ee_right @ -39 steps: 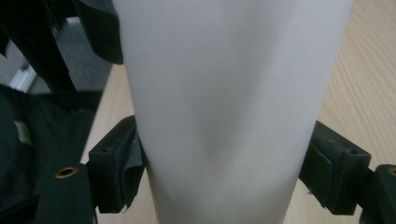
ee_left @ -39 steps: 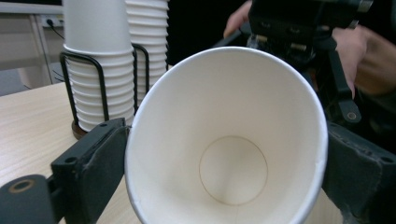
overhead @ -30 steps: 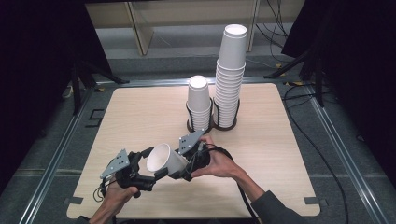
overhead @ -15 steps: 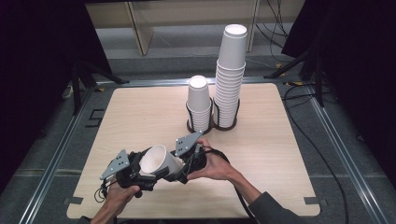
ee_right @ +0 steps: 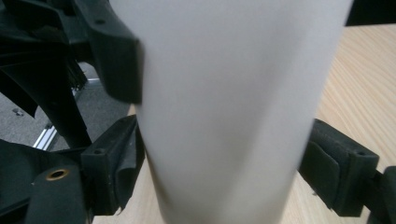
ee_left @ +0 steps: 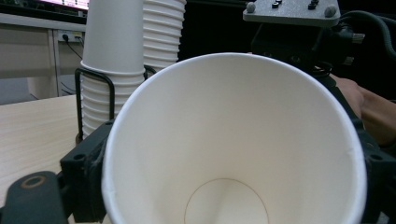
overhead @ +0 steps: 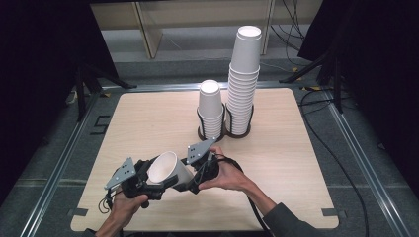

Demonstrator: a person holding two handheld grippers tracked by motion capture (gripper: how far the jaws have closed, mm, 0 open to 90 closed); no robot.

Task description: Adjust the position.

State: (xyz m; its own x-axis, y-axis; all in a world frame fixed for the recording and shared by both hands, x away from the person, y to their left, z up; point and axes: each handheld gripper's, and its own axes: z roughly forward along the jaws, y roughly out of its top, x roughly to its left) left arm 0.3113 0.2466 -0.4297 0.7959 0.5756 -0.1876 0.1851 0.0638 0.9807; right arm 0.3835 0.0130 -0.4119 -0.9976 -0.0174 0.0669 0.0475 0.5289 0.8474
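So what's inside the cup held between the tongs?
Nothing: the cup shows a bare white wall and round bottom. Its near lower rim is cut off by the picture's edge.

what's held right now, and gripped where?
One paper cup, lying tilted between both claws. The right claw clamps its side wall near the base; the left claw, jaws just closing, grips it at the rim end.

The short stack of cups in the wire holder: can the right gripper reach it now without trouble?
Probably not yet. The right gripper has its jaws around a loose paper cup, which the left gripper also grips. The table between them and the short stack is free.
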